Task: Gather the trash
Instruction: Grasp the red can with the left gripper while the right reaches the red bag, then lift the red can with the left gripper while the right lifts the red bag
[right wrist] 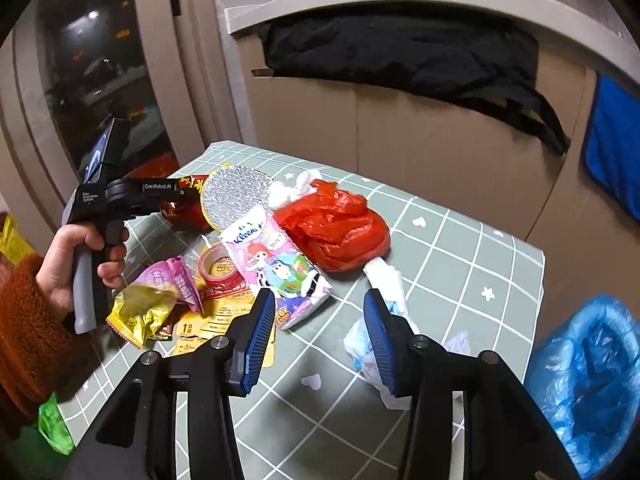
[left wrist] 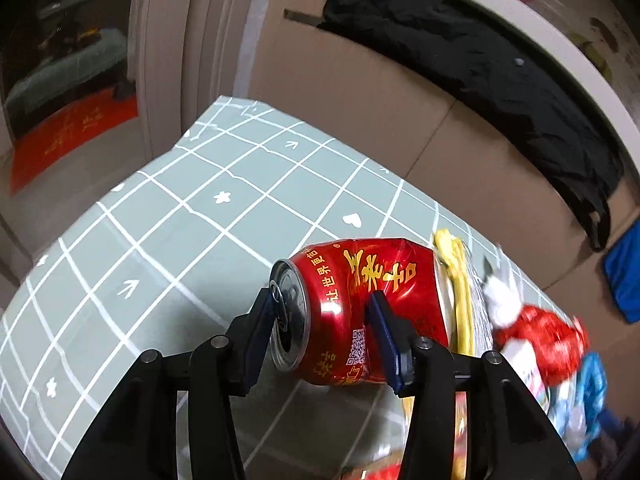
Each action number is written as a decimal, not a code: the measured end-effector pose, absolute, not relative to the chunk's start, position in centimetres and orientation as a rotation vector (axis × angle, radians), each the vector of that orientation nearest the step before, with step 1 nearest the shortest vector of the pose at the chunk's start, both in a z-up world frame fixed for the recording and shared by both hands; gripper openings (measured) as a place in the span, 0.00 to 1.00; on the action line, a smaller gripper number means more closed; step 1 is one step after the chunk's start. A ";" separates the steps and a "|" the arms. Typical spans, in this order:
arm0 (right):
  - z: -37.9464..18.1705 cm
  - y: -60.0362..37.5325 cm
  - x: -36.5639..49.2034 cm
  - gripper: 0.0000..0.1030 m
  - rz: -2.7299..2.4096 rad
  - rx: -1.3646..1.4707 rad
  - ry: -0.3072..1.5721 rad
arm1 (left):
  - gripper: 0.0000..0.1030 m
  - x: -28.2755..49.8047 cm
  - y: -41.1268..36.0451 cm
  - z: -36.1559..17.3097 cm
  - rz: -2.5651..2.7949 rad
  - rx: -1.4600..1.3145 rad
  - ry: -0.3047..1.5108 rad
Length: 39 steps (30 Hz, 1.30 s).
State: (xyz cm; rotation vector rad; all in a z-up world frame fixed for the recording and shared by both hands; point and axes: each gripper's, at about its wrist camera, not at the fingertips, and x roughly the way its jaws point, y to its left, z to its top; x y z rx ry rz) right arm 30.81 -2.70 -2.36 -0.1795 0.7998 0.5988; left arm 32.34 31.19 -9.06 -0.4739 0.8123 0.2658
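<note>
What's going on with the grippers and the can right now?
Left gripper around red can, grip unclear. Right gripper open, empty, above table. Trash pile ahead.

Home: checked tablecloth (right wrist: 460,248), cardboard boxes (right wrist: 400,128), doorway mat (left wrist: 72,132).

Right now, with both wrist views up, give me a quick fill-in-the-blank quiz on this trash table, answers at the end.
1. The can lying between the fingers of the left hand-held gripper is ____ in colour.
2. The right hand-held gripper has its jaws ____, with nothing between them.
3. The plastic bag hanging beside the right edge of the checked tablecloth is ____.
Missing words: red; open; blue.
</note>
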 end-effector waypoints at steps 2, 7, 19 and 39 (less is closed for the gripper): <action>-2.1 -2.4 30.9 0.42 0.604 -0.187 0.783 | 0.47 30.6 30.9 -8.3 0.252 -0.466 0.787; -1.8 -1.4 32.2 0.42 0.609 -0.197 0.752 | 0.47 25.3 30.5 -6.3 0.237 -0.455 0.721; -3.9 3.8 40.2 0.42 0.563 -0.266 0.790 | 0.47 20.1 28.9 -4.3 0.178 -0.426 0.693; 1.7 -3.8 33.6 0.18 0.643 -0.106 0.708 | 0.47 18.6 22.8 -0.2 0.096 -0.349 0.635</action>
